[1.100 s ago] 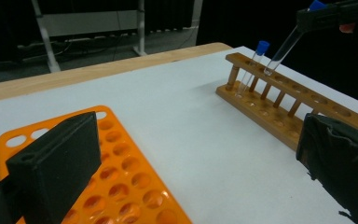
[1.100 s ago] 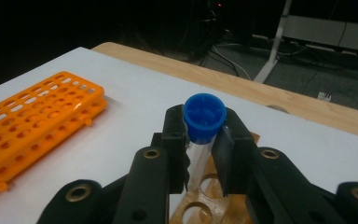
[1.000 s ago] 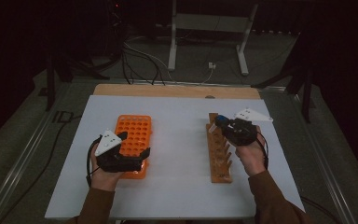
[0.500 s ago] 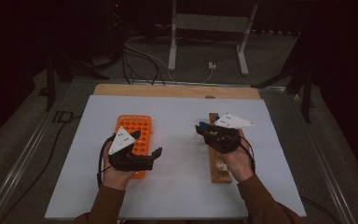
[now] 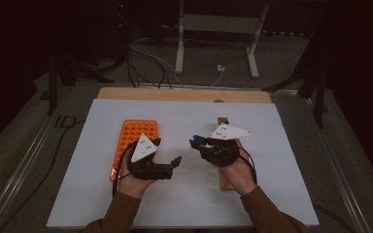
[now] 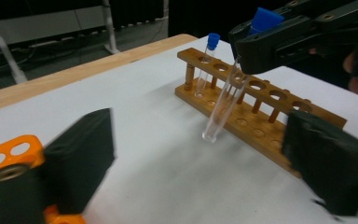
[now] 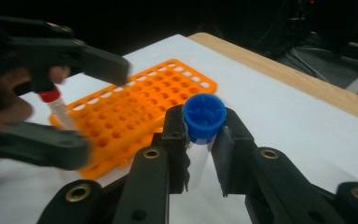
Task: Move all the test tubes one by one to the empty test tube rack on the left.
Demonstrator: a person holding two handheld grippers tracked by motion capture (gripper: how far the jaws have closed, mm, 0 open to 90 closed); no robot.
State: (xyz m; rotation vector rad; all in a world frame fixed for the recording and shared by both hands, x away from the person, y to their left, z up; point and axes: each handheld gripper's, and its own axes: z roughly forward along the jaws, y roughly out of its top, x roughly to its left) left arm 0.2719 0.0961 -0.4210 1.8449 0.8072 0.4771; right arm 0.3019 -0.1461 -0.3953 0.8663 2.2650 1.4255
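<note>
**One tube in the air, one still waiting in the wooden rack**

Your right hand-held gripper [image 5: 196,142] was pinching a blue-capped test tube [image 6: 223,105] just under its cap. The tube hung clear of the white surface [image 5: 272,121], tilted, beside the wooden rack [image 6: 261,135] and in the gap between the two racks.

Your left hand-held gripper [image 5: 167,151] faced it from the side of the orange rack [image 7: 144,112]. Its jaws stood spread and had just been closing a little, with nothing between them.

A second blue-capped tube [image 6: 205,65] stood upright in an end hole of the wooden rack, and the other holes in sight were bare. A red-capped tube [image 7: 58,109] showed close by your left hand-held gripper. Whether it sat in the orange rack could not be told, and the orange holes in plain sight looked empty.

By the look of it, the work was in its middle. The lift out of the wooden rack seemed done for this tube. What remained was either a handover to the waiting jaws or a carry to the orange rack, and then seating the tube in a hole. The tube left in the wooden rack probably had the same trip ahead.
</note>
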